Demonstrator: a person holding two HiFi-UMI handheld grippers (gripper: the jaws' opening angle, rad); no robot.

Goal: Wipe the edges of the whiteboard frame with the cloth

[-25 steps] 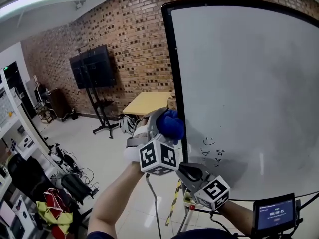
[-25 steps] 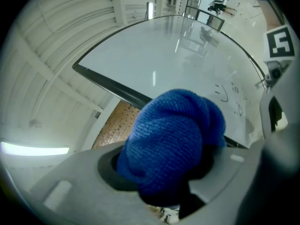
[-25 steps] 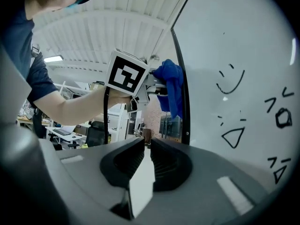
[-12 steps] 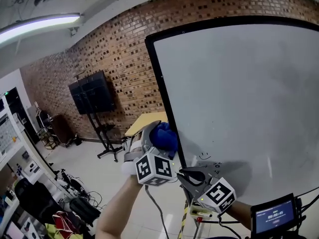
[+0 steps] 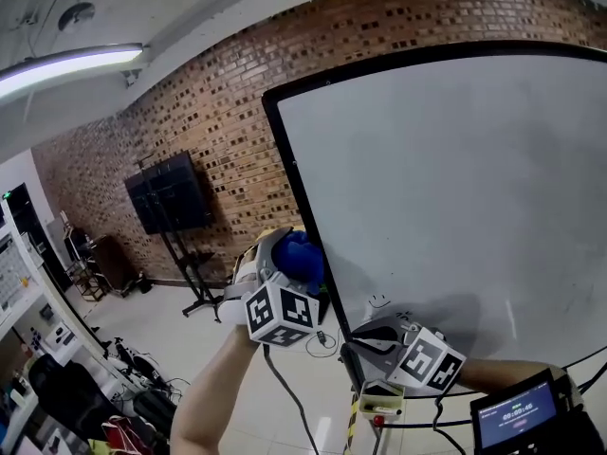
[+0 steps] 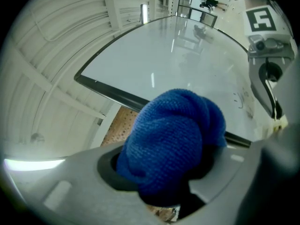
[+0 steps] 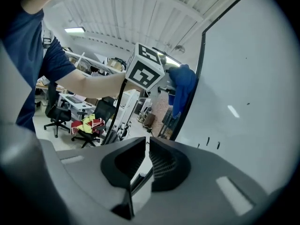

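The jaws of the left gripper (image 6: 164, 170) are clenched on the bunched blue cloth (image 6: 174, 135). It sits against the black left edge of the whiteboard frame (image 5: 290, 183), low in the centre of the head view. The right gripper (image 7: 145, 159), lower right of it, is closed on nothing. The wipe along that edge looks under way, and the next move likely calls for sliding upward with steady pressure. A television (image 5: 169, 192) on its stand and the brick wall (image 5: 218, 112) lie to the left, clear of that path.

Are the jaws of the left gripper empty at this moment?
No, the left gripper has a bunched blue cloth clamped between its jaws.
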